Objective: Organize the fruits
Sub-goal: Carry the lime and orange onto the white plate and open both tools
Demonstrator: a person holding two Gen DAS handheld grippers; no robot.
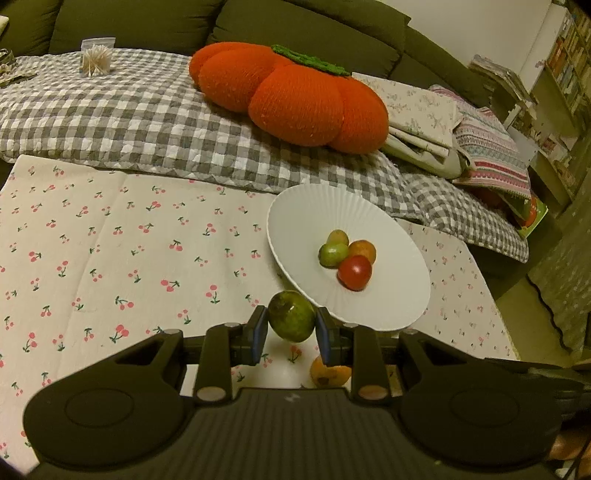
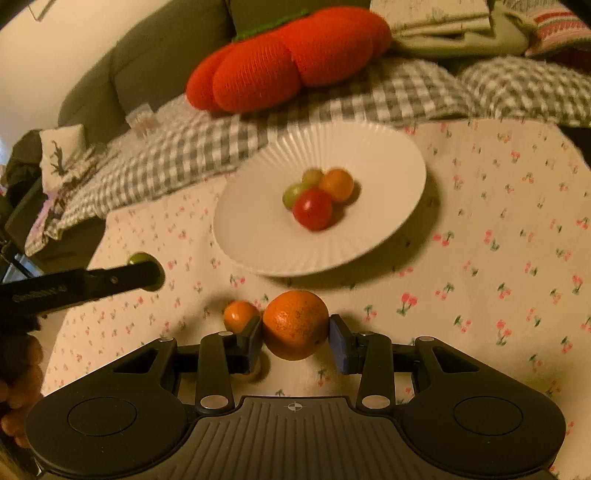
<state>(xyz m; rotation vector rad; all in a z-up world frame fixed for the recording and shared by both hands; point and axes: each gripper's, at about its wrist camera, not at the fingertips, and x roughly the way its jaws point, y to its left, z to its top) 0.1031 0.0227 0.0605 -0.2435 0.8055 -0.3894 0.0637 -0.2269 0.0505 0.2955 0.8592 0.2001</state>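
Observation:
My left gripper (image 1: 291, 326) is shut on a green round fruit (image 1: 291, 310) and holds it above the cloth just before the near rim of the white ribbed plate (image 1: 295, 214). The plate holds a red fruit (image 1: 354, 272), an orange one (image 1: 364, 250) and two green ones (image 1: 332, 254). A small orange fruit (image 1: 330, 373) lies on the cloth below the gripper. My right gripper (image 2: 298, 338) is shut on a large orange (image 2: 295, 324), in front of the plate (image 2: 388, 162). The small orange fruit (image 2: 240, 315) lies just left of it. The left gripper (image 2: 144, 273) shows at the left with the green fruit.
A cherry-print cloth (image 1: 110, 240) covers the table. Behind it lies a grey checked blanket (image 1: 110, 107) with a big orange pumpkin cushion (image 1: 291, 96) and a toothpick jar (image 1: 96, 57). Folded textiles (image 1: 480, 136) sit at the right. A dark sofa (image 1: 295, 22) stands behind.

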